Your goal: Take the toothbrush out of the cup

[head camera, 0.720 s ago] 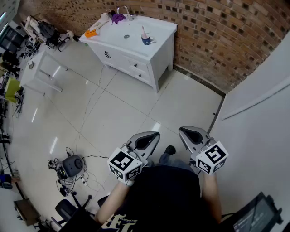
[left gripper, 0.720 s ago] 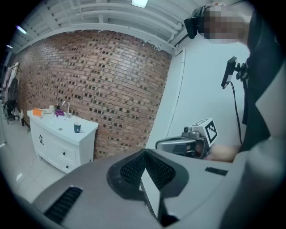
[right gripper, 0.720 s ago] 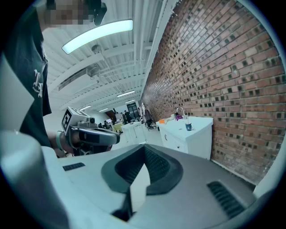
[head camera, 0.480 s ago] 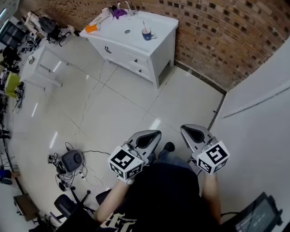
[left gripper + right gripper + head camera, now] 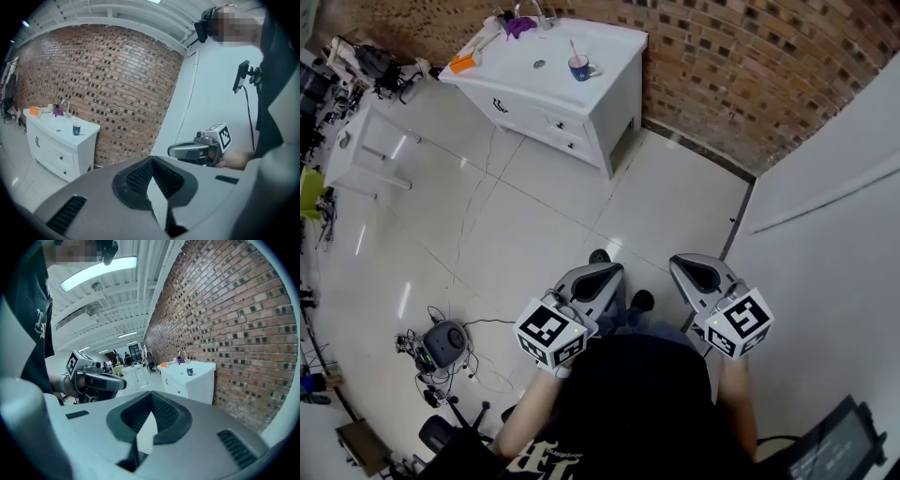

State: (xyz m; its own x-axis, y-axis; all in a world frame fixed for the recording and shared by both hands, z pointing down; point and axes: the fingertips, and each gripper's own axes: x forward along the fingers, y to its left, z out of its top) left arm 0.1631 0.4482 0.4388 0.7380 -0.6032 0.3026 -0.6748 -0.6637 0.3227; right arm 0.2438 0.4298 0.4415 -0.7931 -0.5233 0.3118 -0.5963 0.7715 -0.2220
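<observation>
A blue cup (image 5: 578, 67) stands on the white vanity (image 5: 546, 89) far across the floor, with a toothbrush (image 5: 573, 49) sticking up out of it. The cup is small in the left gripper view (image 5: 76, 129) and in the right gripper view (image 5: 189, 371). Both grippers are held close to the person's body, far from the cup. My left gripper (image 5: 598, 273) is shut with nothing in it, its jaws meeting at the tip (image 5: 152, 160). My right gripper (image 5: 694, 272) is likewise shut and empty (image 5: 151, 395).
The vanity top also carries a tap, a purple item (image 5: 518, 25) and an orange item (image 5: 462, 64). A brick wall (image 5: 750, 84) runs behind it and a white wall (image 5: 834, 216) stands on the right. A small device with cables (image 5: 445, 343) lies on the floor at left.
The vanity has shifted up and left in the head view and the person's shoes now show ahead of the grippers. Both grippers stay shut and close to the body.
</observation>
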